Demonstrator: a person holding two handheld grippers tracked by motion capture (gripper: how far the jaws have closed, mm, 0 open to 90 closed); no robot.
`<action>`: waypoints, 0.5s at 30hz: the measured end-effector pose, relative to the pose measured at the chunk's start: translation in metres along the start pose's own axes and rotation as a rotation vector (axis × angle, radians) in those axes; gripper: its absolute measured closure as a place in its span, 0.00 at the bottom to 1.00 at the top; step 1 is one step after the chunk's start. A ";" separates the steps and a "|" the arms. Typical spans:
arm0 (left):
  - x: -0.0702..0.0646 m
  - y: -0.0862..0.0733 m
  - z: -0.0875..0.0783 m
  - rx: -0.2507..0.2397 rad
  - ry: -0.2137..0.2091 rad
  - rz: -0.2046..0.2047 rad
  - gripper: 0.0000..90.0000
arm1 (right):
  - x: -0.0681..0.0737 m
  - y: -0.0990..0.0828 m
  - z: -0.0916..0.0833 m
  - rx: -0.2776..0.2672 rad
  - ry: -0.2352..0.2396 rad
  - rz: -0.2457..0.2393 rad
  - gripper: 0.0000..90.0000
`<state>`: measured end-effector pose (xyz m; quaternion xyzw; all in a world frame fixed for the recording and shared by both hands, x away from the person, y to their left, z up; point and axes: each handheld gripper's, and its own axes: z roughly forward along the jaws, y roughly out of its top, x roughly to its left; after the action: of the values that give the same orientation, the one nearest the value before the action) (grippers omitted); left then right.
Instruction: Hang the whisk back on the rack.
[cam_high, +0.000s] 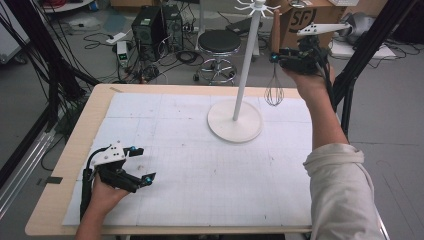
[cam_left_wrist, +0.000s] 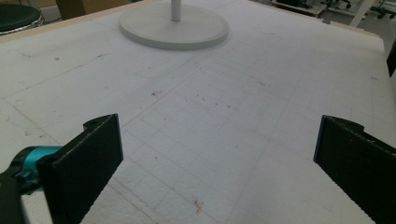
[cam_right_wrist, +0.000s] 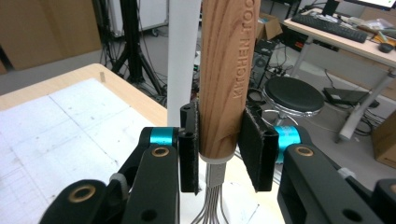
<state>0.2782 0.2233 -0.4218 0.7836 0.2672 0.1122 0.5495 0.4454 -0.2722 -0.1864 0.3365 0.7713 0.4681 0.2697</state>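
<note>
A whisk with a wooden handle and wire loops hangs upright in the air, high above the table's far right. My right gripper is shut on the handle's lower end, both black pads pressed against the wood. Just beyond it stands a white rack: a pole on a round base, with short hook arms at its top. My left gripper rests low over the near left of the white mat, open and holding nothing, its black jaws wide apart in the left gripper view.
A white gridded foam mat covers the wooden table. Beyond the far edge stand a black stool, computer boxes and cables, and a cardboard box. A black tripod leg rises at the right.
</note>
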 end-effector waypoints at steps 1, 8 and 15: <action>0.000 0.000 0.000 0.001 0.001 0.001 0.02 | 0.000 0.000 0.000 0.001 -0.001 0.001 0.78; 0.000 0.000 0.001 0.003 -0.004 -0.001 0.02 | 0.005 0.002 0.004 0.010 -0.021 -0.014 0.76; -0.001 0.000 0.001 0.008 -0.005 0.001 0.02 | 0.016 0.004 0.008 0.022 -0.055 -0.093 0.63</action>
<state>0.2782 0.2220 -0.4224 0.7864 0.2659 0.1092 0.5469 0.4417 -0.2542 -0.1879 0.3159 0.7835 0.4372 0.3086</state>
